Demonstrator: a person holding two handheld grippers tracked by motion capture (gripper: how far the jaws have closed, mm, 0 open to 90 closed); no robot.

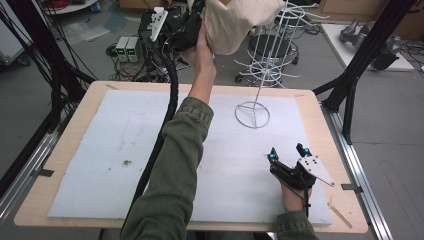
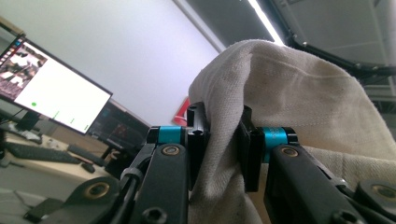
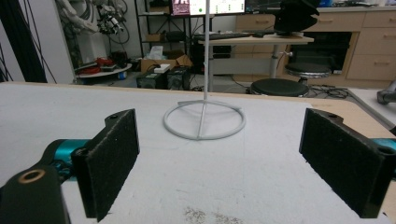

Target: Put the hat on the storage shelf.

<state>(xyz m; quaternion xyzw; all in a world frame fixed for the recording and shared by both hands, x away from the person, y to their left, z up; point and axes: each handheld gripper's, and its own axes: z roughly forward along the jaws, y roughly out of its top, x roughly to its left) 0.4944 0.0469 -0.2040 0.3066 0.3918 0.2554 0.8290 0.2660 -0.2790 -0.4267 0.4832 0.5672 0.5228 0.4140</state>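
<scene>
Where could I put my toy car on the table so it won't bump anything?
The white mat is bare left of the raised sleeve, out to the table edge. A smaller bare strip lies between that sleeve and the right gripper. It is crowded near the wire rack base and by that gripper.

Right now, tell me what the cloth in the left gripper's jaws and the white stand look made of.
Cloth: seemingly undyed cotton or canvas; coarse visible weave, matte cream, soft folds. Stand: probably white-coated metal wire; thin rigid rods, ring base, smooth even finish. Neither is certain from looks alone.
</scene>
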